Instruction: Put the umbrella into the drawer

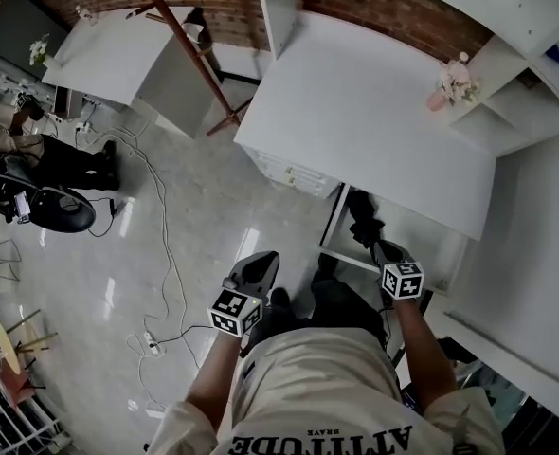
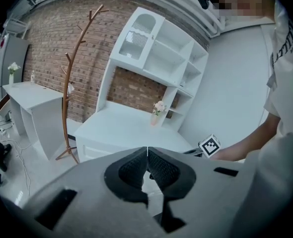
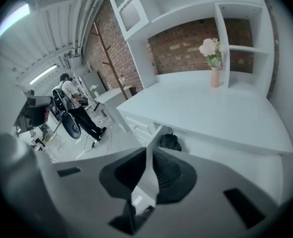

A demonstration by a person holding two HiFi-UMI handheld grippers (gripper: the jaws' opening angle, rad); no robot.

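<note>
Umbrella [image 1: 363, 218] lies inside open drawer [image 1: 420, 237]. Right hand-held gripper [image 1: 378, 247] over drawer, jaws together, empty. Left hand-held gripper [image 1: 262, 264] left of drawer, also closed, empty.

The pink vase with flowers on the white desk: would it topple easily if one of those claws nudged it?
Probably. The vase looks slim with a small foot, and the flowers spread wider than it, so it seems top-heavy. On the smooth desk a low push might slide it instead. It may well break; its material isn't clear.
</note>
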